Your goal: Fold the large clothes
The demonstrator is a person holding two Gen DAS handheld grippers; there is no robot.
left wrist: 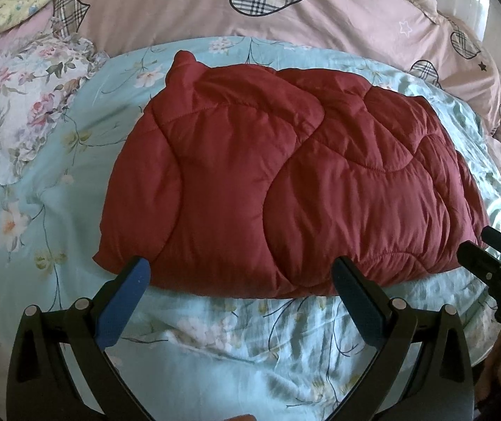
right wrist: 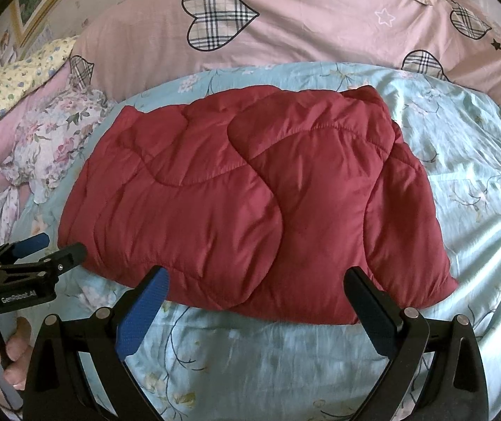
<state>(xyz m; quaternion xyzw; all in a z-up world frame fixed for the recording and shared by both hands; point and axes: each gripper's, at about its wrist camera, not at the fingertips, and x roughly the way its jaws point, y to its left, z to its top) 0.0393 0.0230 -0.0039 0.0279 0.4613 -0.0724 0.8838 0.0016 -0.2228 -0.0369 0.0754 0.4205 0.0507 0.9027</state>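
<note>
Behind jacket (left wrist: 285, 175): pink duvet (left wrist: 198, 3), pillows (left wrist: 15, 3).

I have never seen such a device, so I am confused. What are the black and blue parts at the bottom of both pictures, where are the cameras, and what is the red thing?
There is no robot here. A person holds one hand-held gripper in each hand, and each carries a wide-angle camera looking forward along its jaws. One picture comes from the left gripper, the other from the right gripper. Each view also shows the other gripper at its edge. Both stand open and hold nothing. The red thing is a quilted padded garment, already folded into a bundle, lying on a light blue flowered sheet. Behind it lies a pink duvet with checked hearts.
</note>
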